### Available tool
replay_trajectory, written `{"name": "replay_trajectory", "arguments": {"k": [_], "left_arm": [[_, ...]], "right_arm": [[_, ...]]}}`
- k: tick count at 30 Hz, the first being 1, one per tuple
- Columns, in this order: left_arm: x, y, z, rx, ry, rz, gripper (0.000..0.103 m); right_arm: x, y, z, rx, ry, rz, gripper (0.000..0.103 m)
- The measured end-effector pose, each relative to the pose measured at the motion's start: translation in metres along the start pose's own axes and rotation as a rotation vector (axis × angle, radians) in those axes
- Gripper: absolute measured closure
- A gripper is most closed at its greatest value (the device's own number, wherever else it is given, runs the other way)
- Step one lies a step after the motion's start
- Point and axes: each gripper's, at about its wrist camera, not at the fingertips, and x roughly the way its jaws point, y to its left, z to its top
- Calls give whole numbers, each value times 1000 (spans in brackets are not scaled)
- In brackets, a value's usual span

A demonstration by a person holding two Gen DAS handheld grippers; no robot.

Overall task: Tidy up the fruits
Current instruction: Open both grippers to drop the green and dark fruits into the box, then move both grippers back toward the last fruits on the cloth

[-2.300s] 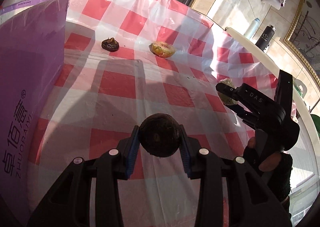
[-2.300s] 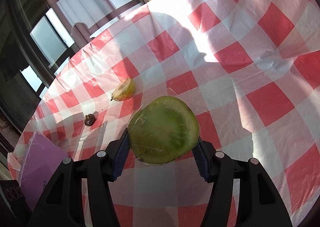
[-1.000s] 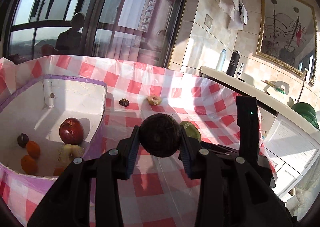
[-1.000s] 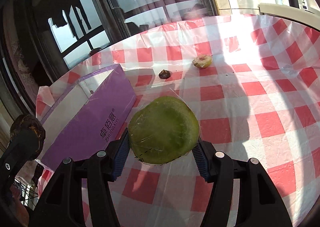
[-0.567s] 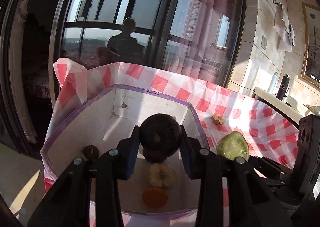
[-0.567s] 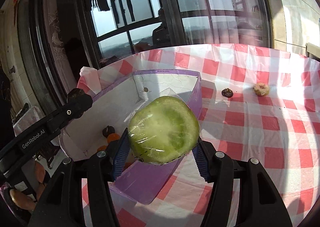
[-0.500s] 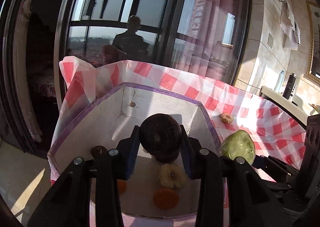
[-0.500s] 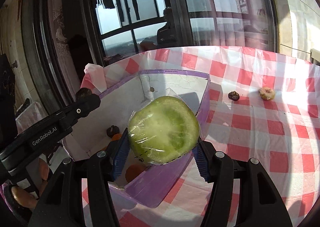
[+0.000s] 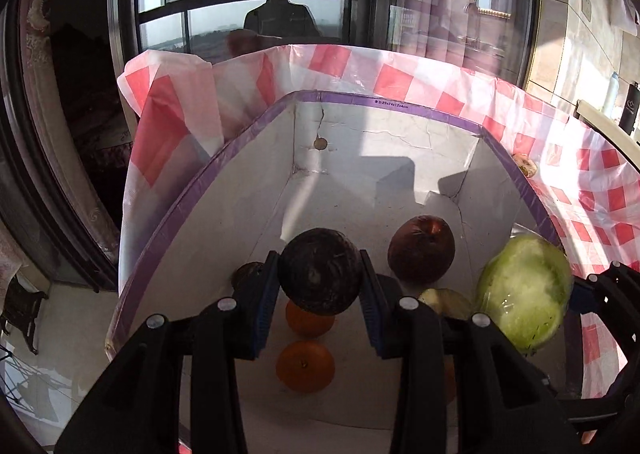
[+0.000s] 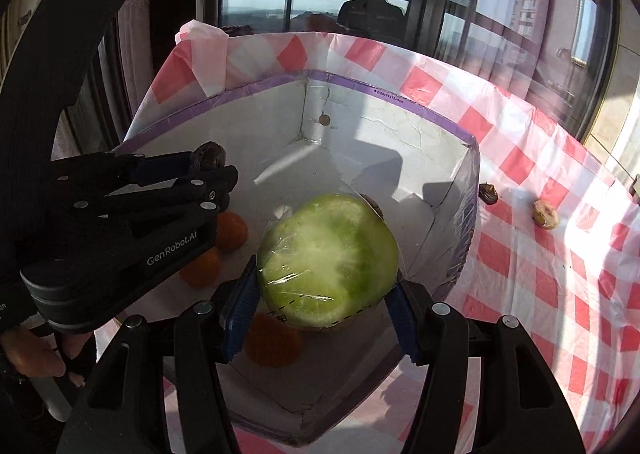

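Note:
My left gripper (image 9: 320, 286) is shut on a dark round fruit (image 9: 320, 276) and holds it above the purple-rimmed white box (image 9: 392, 106). My right gripper (image 10: 324, 286) is shut on a wrapped green melon half (image 10: 328, 258), also over the box (image 10: 400, 102). The melon shows in the left wrist view (image 9: 524, 290) at the right. In the box lie a red apple (image 9: 422, 248), two oranges (image 9: 306, 366), a pale cut fruit (image 9: 440, 300) and a small dark fruit (image 9: 246, 274). The left gripper (image 10: 208, 162) shows in the right wrist view.
The box stands on a red-and-white checked tablecloth (image 10: 560, 254). A small dark fruit (image 10: 488, 193) and a pale cut fruit (image 10: 545, 214) lie on the cloth right of the box. Windows and dark curtains are behind the table's far edge.
Both grippers have swung from the open tablecloth to the box and moved closer over it, each still holding its fruit. The box now fills both views.

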Motion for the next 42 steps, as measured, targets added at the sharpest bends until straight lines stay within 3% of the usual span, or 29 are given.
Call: {"name": "replay_trajectory", "arguments": {"k": [4, 8, 11, 15, 17, 19, 20, 25, 29, 33, 36, 38, 42], "left_arm": [[8, 2, -2, 18, 56, 11, 65], [10, 5, -8, 18, 72, -3, 62], [5, 7, -7, 9, 55, -9, 35], [-6, 6, -3, 0, -4, 38, 2], [-9, 9, -3, -22, -7, 46, 2], [-9, 11, -1, -47, 20, 64, 2], [-12, 12, 0, -61, 21, 74, 2], [-58, -6, 13, -87, -105, 36, 2], [-100, -52, 22, 30, -251, -41, 2], [-118, -114, 14, 174, -342, -192, 2], [-103, -166, -2, 290, -318, -272, 2], [-81, -199, -14, 333, -260, -333, 2], [-18, -244, -26, 301, -110, -400, 2]], "right_arm": [[9, 1, 5, -44, 88, -11, 44], [13, -2, 5, -32, 93, -13, 39], [11, -2, 3, -13, 79, -13, 35], [7, -4, 0, 2, 30, 7, 32], [2, -5, -2, 3, -11, 26, 31], [-9, -7, -7, 2, -72, 30, 20], [-15, -9, -9, 3, -109, 29, 20], [-47, -49, -22, 131, -283, 14, 18], [-61, -111, -41, 351, -357, 0, 17], [-53, -171, -73, 522, -298, -110, 17], [-51, -209, -105, 636, -268, -164, 17], [-49, -230, -126, 687, -250, -203, 16], [-39, -264, -159, 743, -206, -284, 17]]}}
